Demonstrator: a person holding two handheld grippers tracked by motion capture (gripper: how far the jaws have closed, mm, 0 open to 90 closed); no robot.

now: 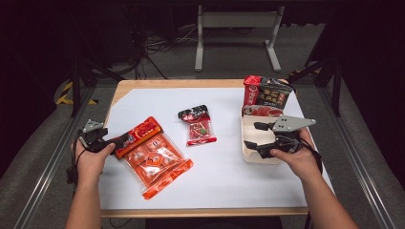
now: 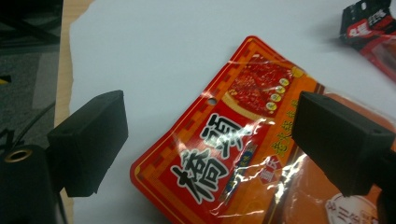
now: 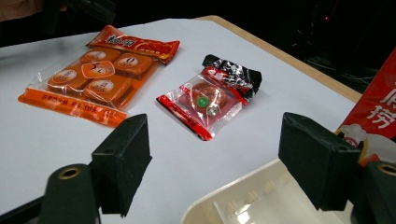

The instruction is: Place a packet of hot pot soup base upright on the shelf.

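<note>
Left gripper view, orange packet (image 2: 224, 163) between wide-apart jaws, left gripper (image 2: 210, 149)

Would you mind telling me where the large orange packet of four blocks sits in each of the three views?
High view: the large orange packet lies lower left on the white sheet, at the left gripper.
Left gripper view: its red header spans the centre, between the open jaws.
Right gripper view: it lies upper left.
Shared landmark: the small red packet, lying beside it.

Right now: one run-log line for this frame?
left gripper: open over orange packet header | right gripper: open, above white tray | small red packet: mid-table, untouched
</note>
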